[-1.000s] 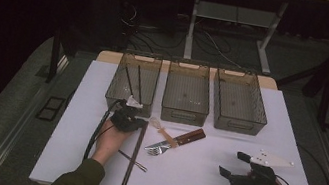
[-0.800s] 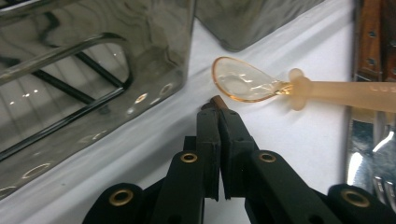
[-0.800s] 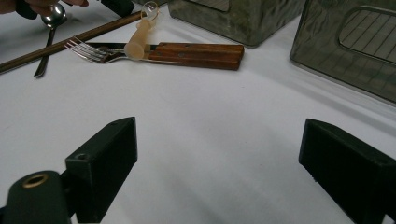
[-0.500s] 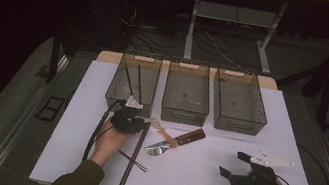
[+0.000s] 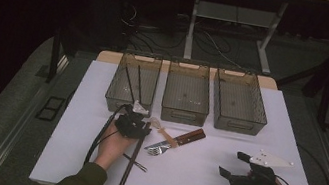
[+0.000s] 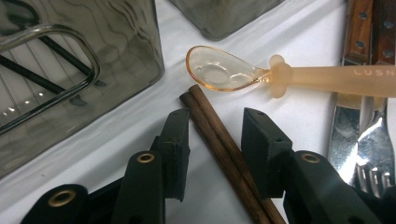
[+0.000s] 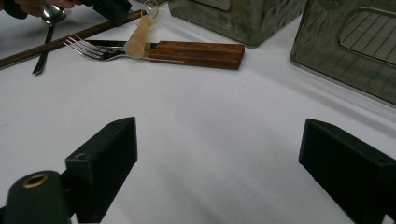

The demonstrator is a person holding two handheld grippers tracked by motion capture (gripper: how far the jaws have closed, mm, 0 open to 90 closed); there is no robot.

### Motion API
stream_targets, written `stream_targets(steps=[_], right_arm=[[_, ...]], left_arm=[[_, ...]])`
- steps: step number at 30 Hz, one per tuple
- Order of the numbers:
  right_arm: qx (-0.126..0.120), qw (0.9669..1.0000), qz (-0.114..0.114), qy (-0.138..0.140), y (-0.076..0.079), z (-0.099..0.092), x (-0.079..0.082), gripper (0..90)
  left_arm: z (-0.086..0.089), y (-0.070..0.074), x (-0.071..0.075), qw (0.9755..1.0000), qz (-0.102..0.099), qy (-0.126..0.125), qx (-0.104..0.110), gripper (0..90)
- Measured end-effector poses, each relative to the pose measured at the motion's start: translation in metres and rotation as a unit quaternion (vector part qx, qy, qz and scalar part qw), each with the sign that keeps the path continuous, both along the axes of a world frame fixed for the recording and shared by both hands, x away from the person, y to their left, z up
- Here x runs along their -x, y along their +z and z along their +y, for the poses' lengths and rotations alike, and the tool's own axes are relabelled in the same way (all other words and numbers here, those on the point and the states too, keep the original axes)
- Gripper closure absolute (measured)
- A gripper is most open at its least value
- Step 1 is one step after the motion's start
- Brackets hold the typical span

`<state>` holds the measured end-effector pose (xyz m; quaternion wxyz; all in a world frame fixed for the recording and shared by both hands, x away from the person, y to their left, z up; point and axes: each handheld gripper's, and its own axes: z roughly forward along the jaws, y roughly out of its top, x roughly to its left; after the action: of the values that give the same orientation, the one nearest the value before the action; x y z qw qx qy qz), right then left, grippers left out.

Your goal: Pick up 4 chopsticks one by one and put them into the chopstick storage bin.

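Brown chopsticks: lying between the jaws, just beside the peach spoon.
Left hand-held gripper: jaws just opening, partly apart, pads off them.
Right hand-held gripper: wide open, empty.

chopsticks — between jaws | spoon — just beyond | bin — left

Tool opening, 2 chopsticks btwn jaws.

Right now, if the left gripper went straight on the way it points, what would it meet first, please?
Probably the clear orange spoon: its bowl lies just past the left gripper, beyond the tips of the chopsticks between its fingers.
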<state>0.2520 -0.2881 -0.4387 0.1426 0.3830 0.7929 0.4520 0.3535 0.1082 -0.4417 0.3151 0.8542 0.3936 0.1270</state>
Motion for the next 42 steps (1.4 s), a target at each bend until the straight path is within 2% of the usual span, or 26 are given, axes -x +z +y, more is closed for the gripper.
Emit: stream_targets(steps=[3,8,15,25,27,29,33,42], right_arm=[[0.000,1.0000,0.000,0.000,0.000,0.000,0.000,11.1],[0.000,1.0000,-0.001,0.001,0.000,0.000,0.000,11.1],[-0.001,1.0000,-0.001,0.003,0.000,0.000,0.000,11.1],[0.000,1.0000,0.000,0.004,0.000,0.001,0.000,11.1],[-0.001,1.0000,0.000,0.004,0.000,0.001,0.000,11.1],[0.000,1.0000,0.000,0.005,0.000,0.001,0.001,11.1],[-0.001,1.0000,0.000,0.006,0.000,0.001,0.000,11.1],[0.000,1.0000,0.000,0.005,0.000,0.001,0.001,11.1]], left_arm=[[0.000,0.000,0.000,1.0000,-0.004,-0.004,-0.005,63.8],[0.004,0.000,-0.001,1.0000,-0.001,-0.006,-0.002,69.0],[0.009,0.002,-0.003,0.9999,0.002,-0.013,-0.008,73.2],[0.013,0.001,-0.005,0.9999,0.005,-0.012,0.001,75.6],[0.015,0.001,-0.005,0.9999,0.006,-0.013,0.006,75.0],[0.017,0.002,-0.004,0.9998,0.004,-0.013,0.013,69.5],[0.026,0.007,0.001,0.9989,-0.002,-0.007,0.047,64.7],[0.053,0.019,0.031,0.9968,-0.010,-0.013,0.078,69.4]])
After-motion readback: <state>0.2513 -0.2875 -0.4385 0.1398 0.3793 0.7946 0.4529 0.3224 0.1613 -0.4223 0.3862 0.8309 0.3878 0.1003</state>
